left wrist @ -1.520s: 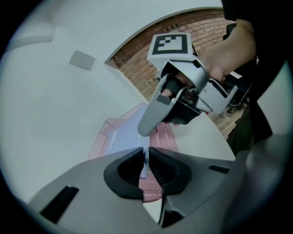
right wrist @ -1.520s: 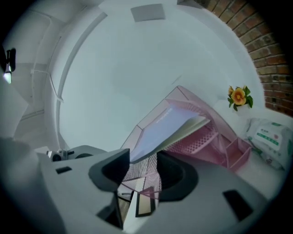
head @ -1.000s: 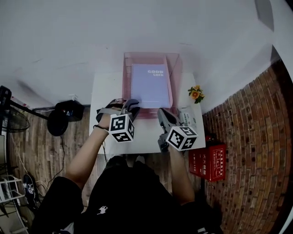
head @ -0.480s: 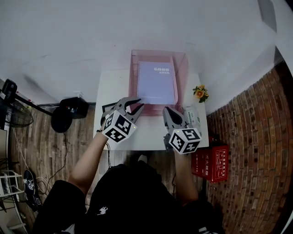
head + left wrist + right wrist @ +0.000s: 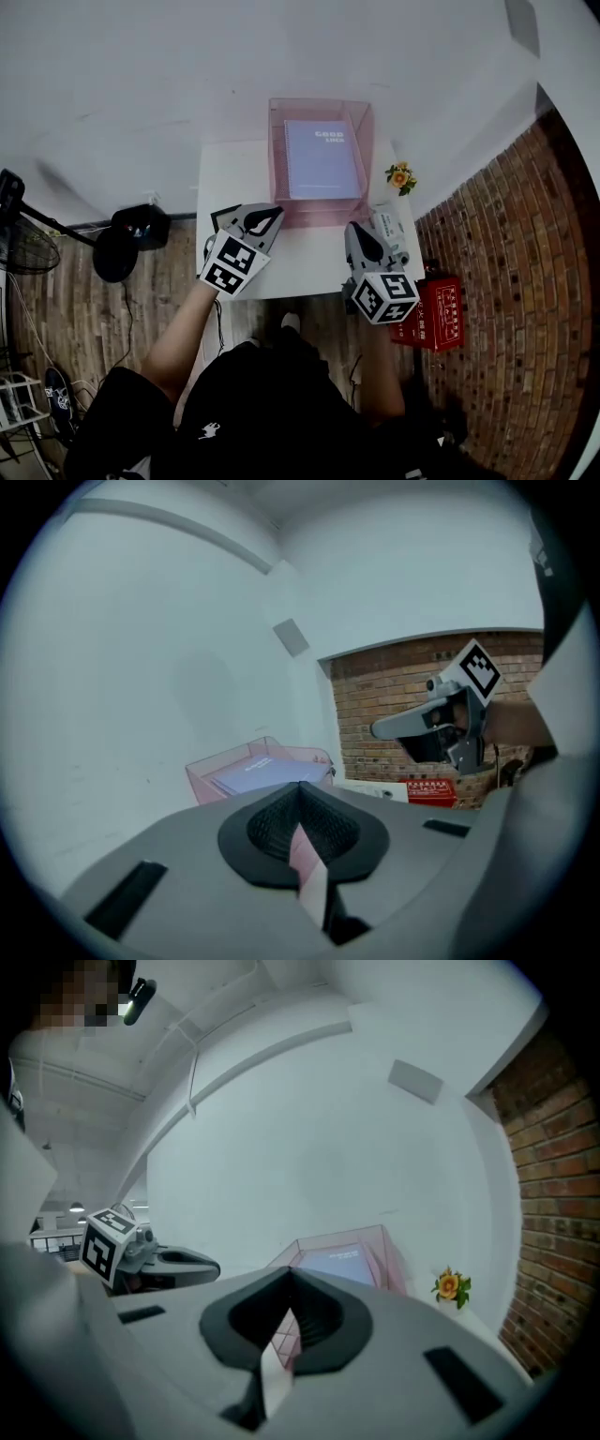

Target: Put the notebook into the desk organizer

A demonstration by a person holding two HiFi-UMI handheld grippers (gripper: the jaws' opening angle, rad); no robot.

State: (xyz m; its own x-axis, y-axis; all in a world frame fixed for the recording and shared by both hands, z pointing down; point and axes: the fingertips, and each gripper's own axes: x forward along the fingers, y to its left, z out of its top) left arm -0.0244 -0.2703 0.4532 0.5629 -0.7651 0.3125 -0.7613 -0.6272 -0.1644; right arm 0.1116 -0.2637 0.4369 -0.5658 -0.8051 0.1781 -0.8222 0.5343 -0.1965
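- Notebook (image 5: 324, 159): a pale lilac book that lies flat inside the desk organizer (image 5: 276, 159), cover up. It is ahead of both grippers, beyond their tips and about midway between the two.
- The desk organizer is a clear pink box standing at the far side of the white table (image 5: 230, 178). Its front wall is the part nearest the tips. In both gripper views it stands clear of them, touching neither.
- Left gripper (image 5: 275, 216): its jaws have just been closing and now meet tip to tip, with nothing between the pads. It hangs above the table near the organizer's front left corner, with its marker cube back toward the person.
- Right gripper (image 5: 352, 229): its jaws are pressed together and hold nothing. It hangs near the organizer's front right corner, level with the left gripper and well apart from it. Each gripper shows at the edge of the other's view.
- A small white object (image 5: 387, 234) sits on the table just to the right of the right gripper; I cannot tell what it is.
- A little pot with a yellow flower (image 5: 400, 176) stands ahead and to the right of the right gripper, beside the organizer's right wall.
- A red box (image 5: 433, 314) sits on the floor by the brick wall, to the right of the right gripper's marker cube.
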